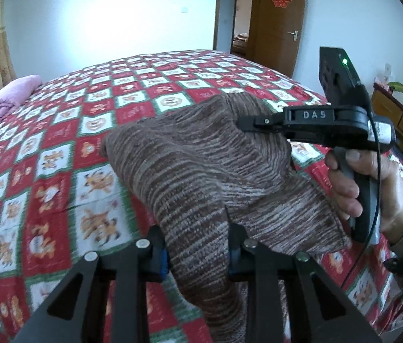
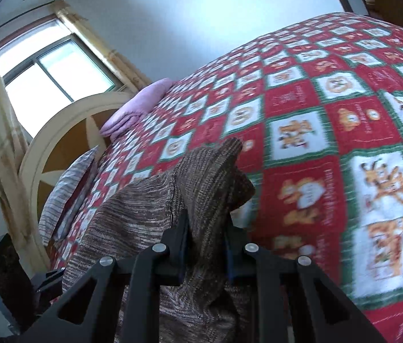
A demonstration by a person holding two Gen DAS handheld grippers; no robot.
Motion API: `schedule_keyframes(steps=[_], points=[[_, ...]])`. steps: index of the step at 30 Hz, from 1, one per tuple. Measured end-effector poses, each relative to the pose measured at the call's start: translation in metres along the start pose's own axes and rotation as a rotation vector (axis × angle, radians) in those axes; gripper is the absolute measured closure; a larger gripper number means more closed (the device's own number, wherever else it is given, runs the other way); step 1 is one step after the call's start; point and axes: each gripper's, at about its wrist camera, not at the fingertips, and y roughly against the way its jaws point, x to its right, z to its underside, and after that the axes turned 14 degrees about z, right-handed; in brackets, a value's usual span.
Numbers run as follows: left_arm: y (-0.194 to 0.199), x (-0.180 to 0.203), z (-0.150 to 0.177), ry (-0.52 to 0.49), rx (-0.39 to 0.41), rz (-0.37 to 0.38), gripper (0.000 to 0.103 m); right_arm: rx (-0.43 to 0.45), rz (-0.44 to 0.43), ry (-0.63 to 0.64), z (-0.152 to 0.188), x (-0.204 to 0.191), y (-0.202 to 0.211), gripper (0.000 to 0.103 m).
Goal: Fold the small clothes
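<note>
A brown striped knit garment (image 1: 190, 165) hangs lifted above the red, white and green patterned bedspread (image 1: 58, 154). My left gripper (image 1: 198, 257) is shut on one bunched part of it, the cloth filling the gap between its jaws. In the same view my right gripper (image 1: 241, 121) pinches another part of the garment from the right, held by a hand (image 1: 372, 188). In the right wrist view the knit garment (image 2: 207, 177) rises in a peak between the jaws of my right gripper (image 2: 205, 254), which is shut on it. The garment's lower part drapes out of sight.
A folded pink blanket (image 1: 7, 97) lies at the bed's far left, near a cream headboard (image 2: 67, 131) and a striped pillow (image 2: 67, 185). A window (image 2: 47, 71) is beyond it. A wooden door (image 1: 281, 25) and a low cabinet (image 1: 401, 120) stand at the right.
</note>
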Motion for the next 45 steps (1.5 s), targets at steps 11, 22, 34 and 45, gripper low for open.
schedule_keyframes(steps=[11,22,34,45], points=[[0.046,-0.023,0.035,0.039,0.05,-0.06,0.074,-0.03,-0.065,0.047,0.022,-0.058,-0.012,0.083],[0.094,-0.055,0.069,0.132,0.104,-0.123,0.074,-0.074,-0.149,0.123,0.041,-0.129,-0.036,0.083],[0.13,-0.083,0.094,0.18,0.135,-0.211,0.075,-0.124,-0.228,0.187,0.055,-0.199,-0.067,0.083],[0.156,-0.103,0.115,0.222,0.157,-0.245,0.074,-0.16,-0.273,0.237,0.066,-0.243,-0.084,0.083]])
